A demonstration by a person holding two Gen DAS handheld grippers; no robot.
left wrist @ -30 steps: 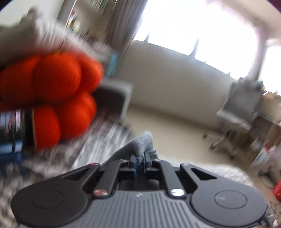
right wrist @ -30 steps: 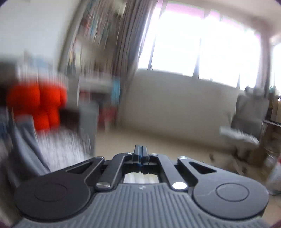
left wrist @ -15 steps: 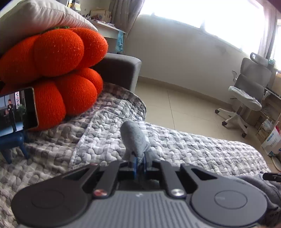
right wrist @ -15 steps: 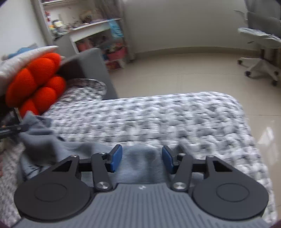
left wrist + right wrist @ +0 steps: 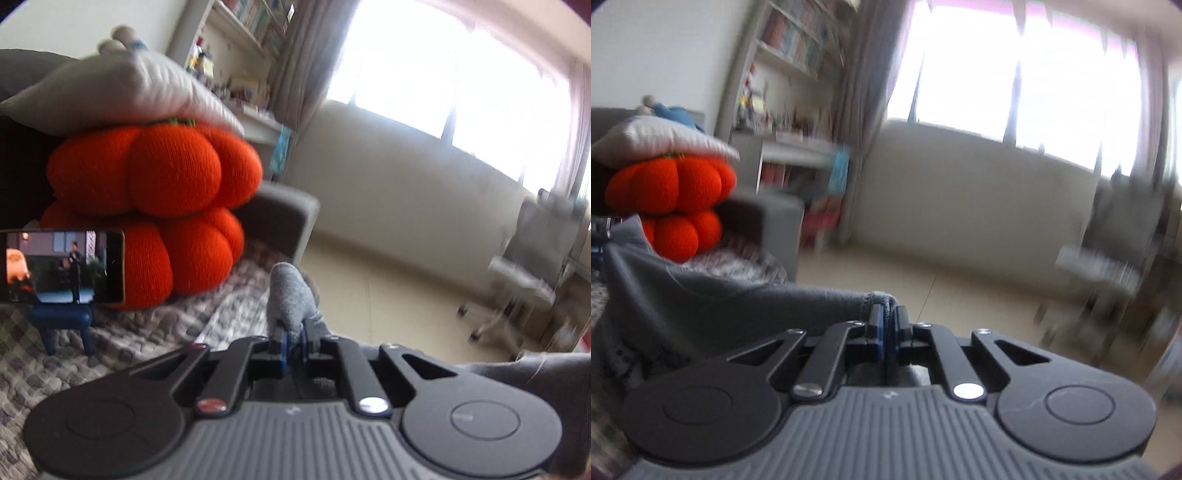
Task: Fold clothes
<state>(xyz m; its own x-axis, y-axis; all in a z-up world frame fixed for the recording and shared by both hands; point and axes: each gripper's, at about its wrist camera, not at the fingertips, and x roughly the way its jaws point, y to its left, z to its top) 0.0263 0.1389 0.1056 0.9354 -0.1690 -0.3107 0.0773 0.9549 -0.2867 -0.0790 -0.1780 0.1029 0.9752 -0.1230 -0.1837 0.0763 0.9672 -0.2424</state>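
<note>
Both tongs clamped on soft grey knit garment (image 5: 713, 306): left tongs (image 5: 293, 341), right tongs (image 5: 886, 328). Step: lifting edge. Next: spread flat w/ tension, toward 12 o'clock.

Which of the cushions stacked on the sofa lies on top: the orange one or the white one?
The white cushion. It lies across the top of the orange pumpkin-shaped cushion, which is lobed and sits below it on the grey blanket.
</note>
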